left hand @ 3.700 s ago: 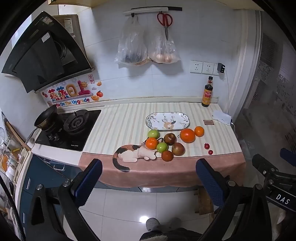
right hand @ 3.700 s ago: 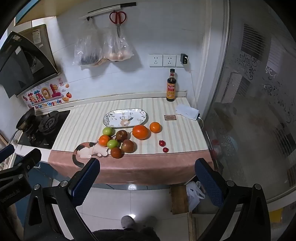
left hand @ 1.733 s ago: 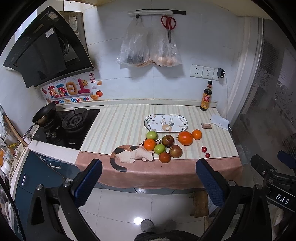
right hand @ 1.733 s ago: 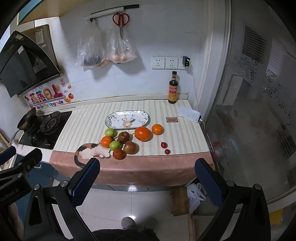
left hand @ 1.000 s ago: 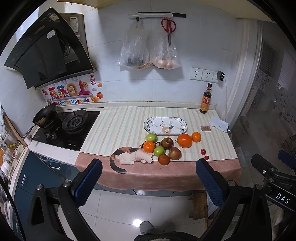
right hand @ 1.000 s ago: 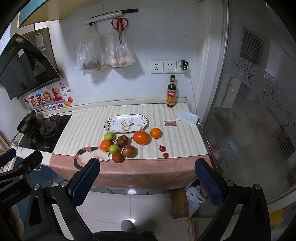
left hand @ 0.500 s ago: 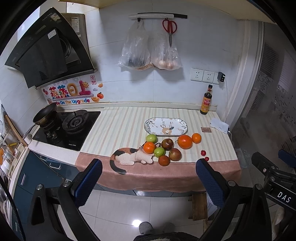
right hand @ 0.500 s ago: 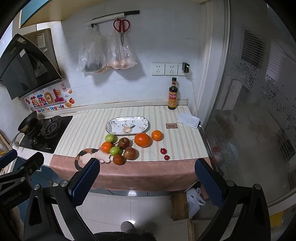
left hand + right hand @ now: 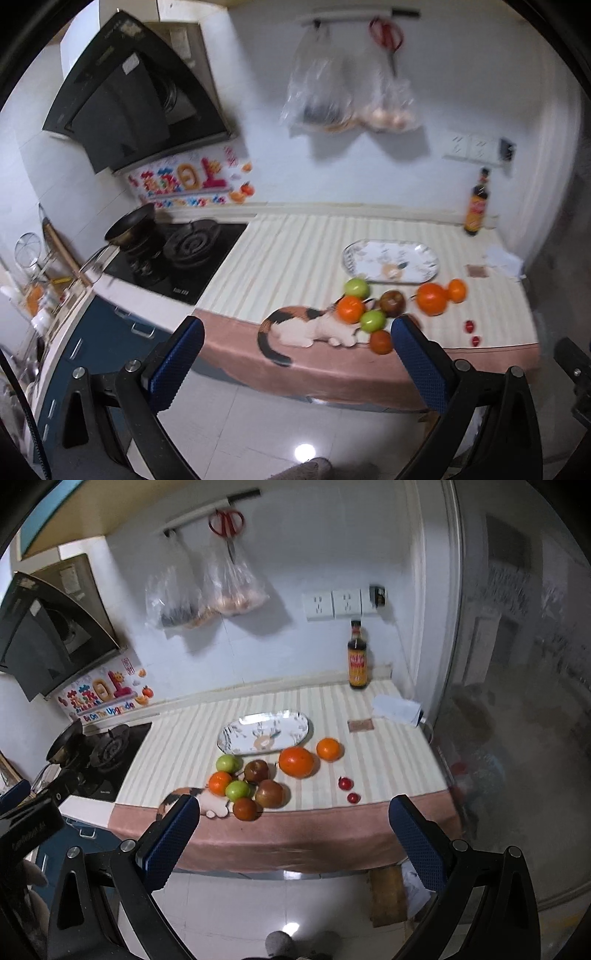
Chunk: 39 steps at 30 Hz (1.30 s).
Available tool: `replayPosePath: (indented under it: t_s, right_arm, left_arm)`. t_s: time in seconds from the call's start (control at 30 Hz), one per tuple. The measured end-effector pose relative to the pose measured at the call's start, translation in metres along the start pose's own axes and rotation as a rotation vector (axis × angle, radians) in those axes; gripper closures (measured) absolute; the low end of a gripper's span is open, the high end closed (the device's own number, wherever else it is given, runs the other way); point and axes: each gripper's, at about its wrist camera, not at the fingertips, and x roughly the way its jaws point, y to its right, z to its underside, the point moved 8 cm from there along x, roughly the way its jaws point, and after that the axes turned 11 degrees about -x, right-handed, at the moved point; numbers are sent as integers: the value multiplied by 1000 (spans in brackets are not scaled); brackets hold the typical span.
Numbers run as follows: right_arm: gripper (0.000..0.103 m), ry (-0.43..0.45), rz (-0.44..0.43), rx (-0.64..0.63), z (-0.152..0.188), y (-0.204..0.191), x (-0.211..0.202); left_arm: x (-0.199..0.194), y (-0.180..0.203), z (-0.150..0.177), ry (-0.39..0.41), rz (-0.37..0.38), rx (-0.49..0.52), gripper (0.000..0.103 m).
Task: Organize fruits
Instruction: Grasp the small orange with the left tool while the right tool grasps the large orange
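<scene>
Several fruits lie on the striped counter near its front edge: a large orange (image 9: 296, 762), a small orange (image 9: 328, 749), two green apples (image 9: 228, 763), dark red apples (image 9: 257, 770) and two tiny red fruits (image 9: 345, 783). An oval patterned plate (image 9: 265, 731) sits empty just behind them; it also shows in the left wrist view (image 9: 391, 261). My left gripper (image 9: 295, 363) is open and empty, out over the floor before the counter. My right gripper (image 9: 293, 843) is open and empty, likewise short of the counter edge.
A cat-shaped toy (image 9: 306, 330) lies left of the fruit. A gas stove with a pan (image 9: 133, 225) is at the left. A sauce bottle (image 9: 357, 657) stands at the back wall, a white cloth (image 9: 397, 709) at the right. Bags and scissors hang above.
Both grippers have moved closer to the counter, so the fruit looks larger. The left view has swung left and is blurred. Both grippers stay open.
</scene>
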Motion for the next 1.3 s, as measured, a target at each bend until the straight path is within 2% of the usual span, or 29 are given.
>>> replayPosePath:
  t_s: [0.2, 0.47, 0.57, 0.77, 0.9, 1.03, 1.13, 1.2, 1.23, 1.27, 1.3]
  right_arm:
    - [0, -87, -42, 4, 5, 7, 85]
    - [0, -240, -94, 65, 2, 8, 207]
    - [0, -294, -98, 85, -4, 7, 252]
    - [0, -407, -83, 155, -16, 4, 327]
    - [0, -479, -79, 209, -20, 0, 365]
    - [0, -519, -56, 247, -21, 1, 393]
    - [0, -557, -51, 295, -16, 4, 411]
    - [0, -589, -49, 327, -12, 6, 426]
    - [0, -597, -53, 339, -11, 7, 431]
    - [0, -613, -56, 362, -7, 8, 439]
    - [0, -623, -57, 373, -7, 9, 445]
  left_arm:
    - [69, 1, 15, -139, -54, -14, 0]
    - [195, 12, 23, -389, -51, -25, 0]
    - [244, 19, 26, -475, -18, -40, 0]
    - [334, 44, 44, -702, 91, -53, 1]
    - [374, 63, 58, -837, 165, -62, 3]
    - [397, 81, 76, -924, 176, 10, 3]
    - [403, 91, 87, -972, 194, 25, 3]
    - [404, 96, 91, -983, 209, 30, 10]
    - [405, 98, 92, -986, 215, 31, 28]
    - [406, 99, 93, -992, 223, 23, 38]
    - [407, 100, 94, -1001, 239, 7, 40]
